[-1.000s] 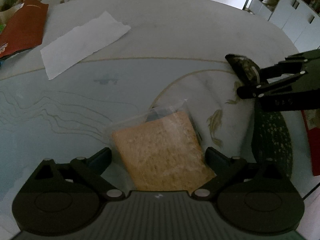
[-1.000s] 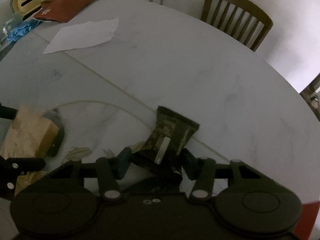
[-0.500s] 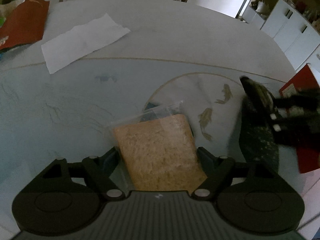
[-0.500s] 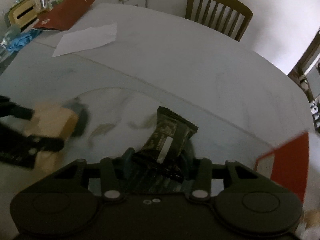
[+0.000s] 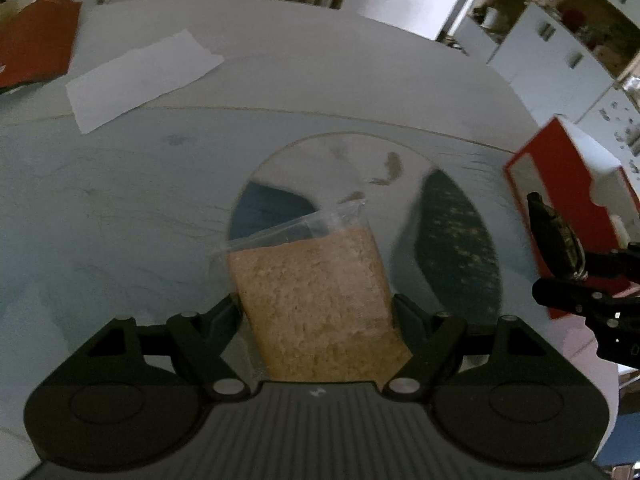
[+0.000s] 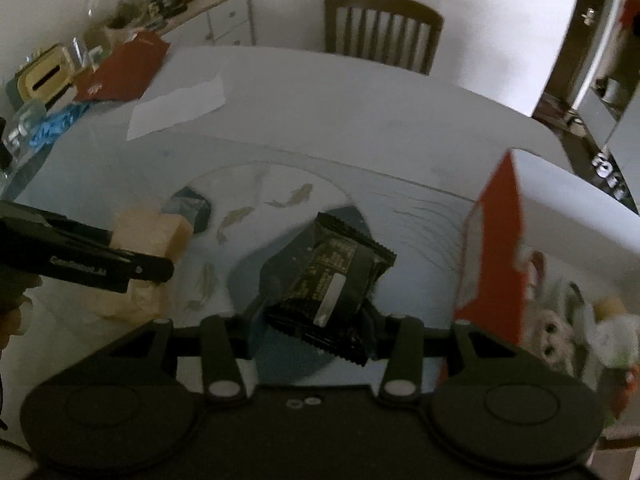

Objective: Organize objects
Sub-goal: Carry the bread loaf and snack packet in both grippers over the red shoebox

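Note:
My left gripper [image 5: 316,312] is shut on a clear bag of tan crumbly snack [image 5: 316,296] and holds it above the table. The bag also shows at the left of the right wrist view [image 6: 148,240], with the left gripper in front of it. My right gripper [image 6: 312,320] is shut on a black snack packet [image 6: 328,276] and holds it above the table. That packet shows at the right edge of the left wrist view [image 5: 556,240]. A red and white open box [image 6: 496,248] stands at the right, close to the right gripper, and also shows in the left wrist view [image 5: 560,184].
The round pale table [image 5: 320,72] has a printed circle with fish [image 5: 376,168]. A white paper sheet [image 5: 140,76] and a red envelope [image 5: 32,48] lie at the far left. A wooden chair [image 6: 380,28] stands behind. Clutter [image 6: 44,80] sits at the left edge.
Both grippers have lifted their loads higher off the table. The right gripper has moved right towards the red and white box, which has come into view.

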The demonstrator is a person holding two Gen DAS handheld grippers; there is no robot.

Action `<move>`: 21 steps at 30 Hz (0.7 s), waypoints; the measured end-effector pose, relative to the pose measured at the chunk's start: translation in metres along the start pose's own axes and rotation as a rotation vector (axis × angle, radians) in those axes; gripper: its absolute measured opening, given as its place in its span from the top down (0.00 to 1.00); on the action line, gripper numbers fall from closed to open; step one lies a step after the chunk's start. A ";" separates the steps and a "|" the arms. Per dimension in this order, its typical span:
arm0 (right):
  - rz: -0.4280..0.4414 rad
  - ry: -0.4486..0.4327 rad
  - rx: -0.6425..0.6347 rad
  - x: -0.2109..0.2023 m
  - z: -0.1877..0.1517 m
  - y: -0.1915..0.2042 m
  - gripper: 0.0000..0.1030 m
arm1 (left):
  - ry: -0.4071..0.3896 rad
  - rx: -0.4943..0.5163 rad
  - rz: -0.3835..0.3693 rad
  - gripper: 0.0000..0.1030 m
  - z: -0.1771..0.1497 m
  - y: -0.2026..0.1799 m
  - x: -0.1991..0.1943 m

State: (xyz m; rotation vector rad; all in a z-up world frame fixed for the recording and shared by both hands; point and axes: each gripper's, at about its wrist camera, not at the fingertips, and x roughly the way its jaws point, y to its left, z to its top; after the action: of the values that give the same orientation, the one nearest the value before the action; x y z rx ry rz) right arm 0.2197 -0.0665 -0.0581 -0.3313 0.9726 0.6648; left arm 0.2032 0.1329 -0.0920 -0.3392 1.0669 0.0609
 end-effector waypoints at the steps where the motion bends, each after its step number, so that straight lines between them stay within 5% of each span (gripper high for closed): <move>1: -0.005 -0.007 0.007 -0.005 -0.002 -0.001 0.56 | -0.003 0.010 -0.010 0.22 -0.001 -0.004 -0.003; 21: -0.096 -0.141 0.129 -0.076 -0.044 -0.064 0.56 | -0.065 0.185 -0.101 0.22 0.008 -0.112 -0.036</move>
State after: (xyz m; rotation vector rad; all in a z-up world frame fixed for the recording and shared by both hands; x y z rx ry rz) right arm 0.2038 -0.1669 -0.0195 -0.2125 0.8554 0.5281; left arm 0.2165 0.0333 -0.0296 -0.2216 0.9818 -0.1156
